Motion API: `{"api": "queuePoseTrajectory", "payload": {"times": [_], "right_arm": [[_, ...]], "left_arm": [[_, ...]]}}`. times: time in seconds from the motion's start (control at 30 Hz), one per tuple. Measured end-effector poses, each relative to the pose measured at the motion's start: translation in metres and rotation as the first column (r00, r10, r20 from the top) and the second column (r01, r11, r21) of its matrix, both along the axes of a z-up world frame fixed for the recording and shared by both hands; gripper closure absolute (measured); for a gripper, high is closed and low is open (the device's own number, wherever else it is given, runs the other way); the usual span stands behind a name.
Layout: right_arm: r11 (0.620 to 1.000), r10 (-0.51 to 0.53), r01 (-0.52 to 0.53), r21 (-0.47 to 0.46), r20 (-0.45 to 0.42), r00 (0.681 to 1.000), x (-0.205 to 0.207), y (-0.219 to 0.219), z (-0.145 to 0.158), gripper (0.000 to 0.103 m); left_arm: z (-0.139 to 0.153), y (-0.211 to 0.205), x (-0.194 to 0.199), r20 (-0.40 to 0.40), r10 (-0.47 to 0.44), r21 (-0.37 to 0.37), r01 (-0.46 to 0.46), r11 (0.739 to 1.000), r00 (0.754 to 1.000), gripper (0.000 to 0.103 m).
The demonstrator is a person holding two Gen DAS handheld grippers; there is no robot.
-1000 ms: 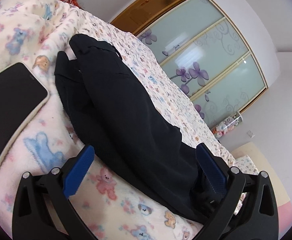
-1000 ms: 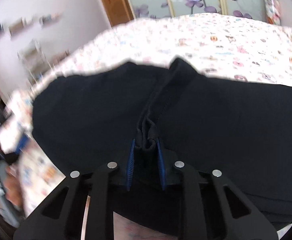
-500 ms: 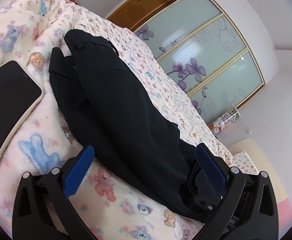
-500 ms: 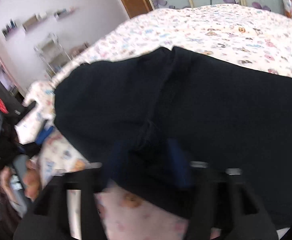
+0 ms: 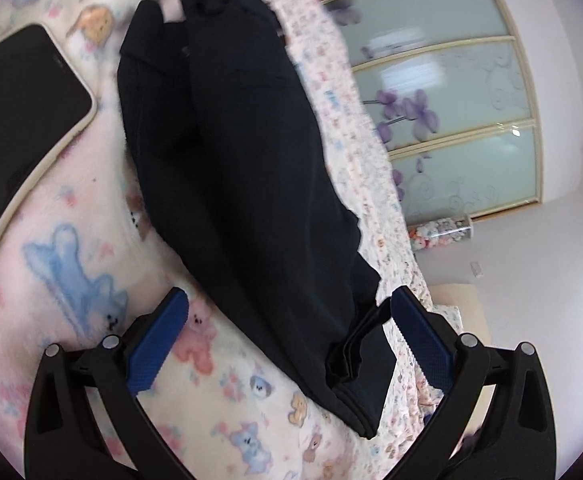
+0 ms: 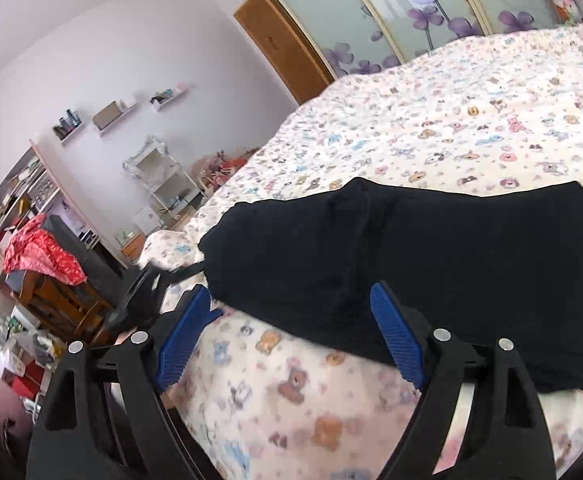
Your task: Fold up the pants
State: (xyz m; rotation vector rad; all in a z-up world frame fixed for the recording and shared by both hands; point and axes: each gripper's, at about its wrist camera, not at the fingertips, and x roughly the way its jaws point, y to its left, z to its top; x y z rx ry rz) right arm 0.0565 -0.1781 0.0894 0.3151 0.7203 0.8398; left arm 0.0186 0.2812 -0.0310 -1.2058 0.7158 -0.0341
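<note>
1. Step in hand: a pause between folds, by my reading. The pants (image 5: pixel 235 168) lie on the bed (image 6: pixel 471 120), doubled lengthwise, and neither gripper holds cloth.
2. Left gripper (image 5: pixel 287 344): jaws spread wide, empty. The pants run forward from between the jaws; the layered end lies just inside the right-hand jaw, the far end well ahead.
3. Right gripper (image 6: pixel 291 332): jaws spread wide, empty. The pants (image 6: pixel 431 264) lie just ahead of the jaws and reach past the right-hand one.
4. Next move, as judged: close one set of jaws on an end, taking all layers at once, and carry it over to the other end to halve the length.
5. Pants, appearance: black or very dark, matte, soft; stacked layers show at the near edge; one long seam or crease; few wrinkles.
6. Also present: phone (image 5: pixel 15 120), screen dark, ahead and left of the left jaws, apart from the pants.
</note>
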Motion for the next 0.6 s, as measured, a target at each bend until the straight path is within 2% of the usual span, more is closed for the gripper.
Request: {"api": "queuePoseTrajectory", "payload": {"times": [0.07, 0.13, 0.2, 0.3, 0.37, 0.4, 0.5, 0.53, 0.6], "right_arm": [[0.999, -0.019, 0.020, -0.030, 0.032, 0.999, -0.002, -0.003, -0.004, 0.019], [1.000, -0.021, 0.021, -0.024, -0.022, 1.000, 0.006, -0.006, -0.014, 0.019], [1.000, -0.016, 0.016, -0.001, -0.069, 0.998, 0.013, -0.012, -0.023, 0.019], [1.000, -0.020, 0.019, -0.014, -0.084, 0.996, 0.018, -0.010, -0.029, 0.019], [1.000, -0.008, 0.007, -0.010, -0.085, 0.996, 0.014, -0.007, -0.030, 0.019], [1.000, -0.001, 0.000, -0.013, -0.078, 0.997, 0.012, -0.006, -0.030, 0.019], [1.000, 0.013, -0.014, -0.027, -0.054, 0.998, 0.009, -0.001, -0.027, 0.019], [0.999, 0.016, -0.018, -0.030, -0.054, 0.998, 0.009, 0.000, -0.027, 0.018], [0.999, 0.019, -0.021, -0.034, -0.065, 0.998, 0.010, 0.003, -0.030, 0.018]], "left_arm": [[0.001, 0.003, 0.002, -0.016, -0.001, -0.028, 0.000, 1.000, 1.000, 0.002], [0.011, 0.004, -0.004, 0.046, 0.002, -0.072, 0.002, 0.997, 0.999, 0.002], [0.027, 0.007, -0.011, 0.105, 0.031, -0.039, -0.027, 0.999, 0.994, 0.002], [0.047, 0.024, -0.009, 0.146, 0.094, 0.081, -0.106, 0.991, 0.985, 0.002], [0.041, 0.036, 0.003, 0.092, 0.104, 0.078, -0.111, 0.991, 0.990, 0.006], [0.029, 0.044, 0.012, 0.058, 0.109, 0.021, -0.110, 0.994, 0.992, 0.015], [0.004, 0.055, 0.028, -0.009, 0.114, -0.063, -0.114, 0.991, 0.993, 0.029], [-0.001, 0.055, 0.032, -0.015, 0.118, -0.075, -0.118, 0.990, 0.993, 0.030], [-0.003, 0.055, 0.040, -0.031, 0.121, -0.040, -0.122, 0.992, 0.992, 0.035]]}}
